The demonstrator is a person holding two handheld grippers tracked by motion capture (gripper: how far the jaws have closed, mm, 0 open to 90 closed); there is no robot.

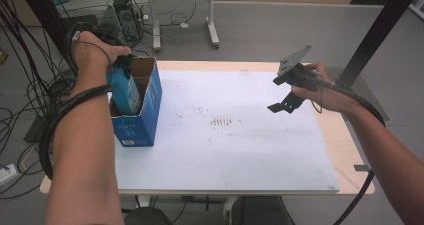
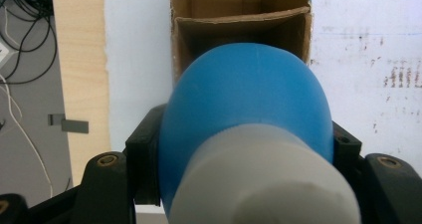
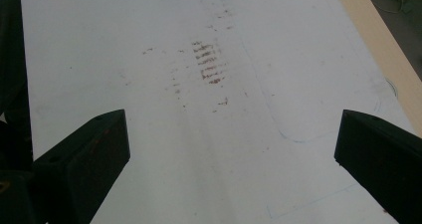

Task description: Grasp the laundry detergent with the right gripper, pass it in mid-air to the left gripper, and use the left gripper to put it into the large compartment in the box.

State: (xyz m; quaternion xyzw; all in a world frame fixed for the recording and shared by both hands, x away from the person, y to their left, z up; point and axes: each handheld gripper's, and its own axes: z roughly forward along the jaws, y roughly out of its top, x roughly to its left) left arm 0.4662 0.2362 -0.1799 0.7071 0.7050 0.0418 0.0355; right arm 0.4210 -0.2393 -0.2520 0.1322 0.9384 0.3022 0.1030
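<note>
White-capped blue bottle [image 2: 249, 129], clamped in the left tool [image 1: 121, 67], over the box [image 1: 147, 102].

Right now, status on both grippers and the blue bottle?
Left gripper shut on blue bottle, over open blue box. Right gripper open, empty, above white mat. Nothing blocking the box opening.
</note>
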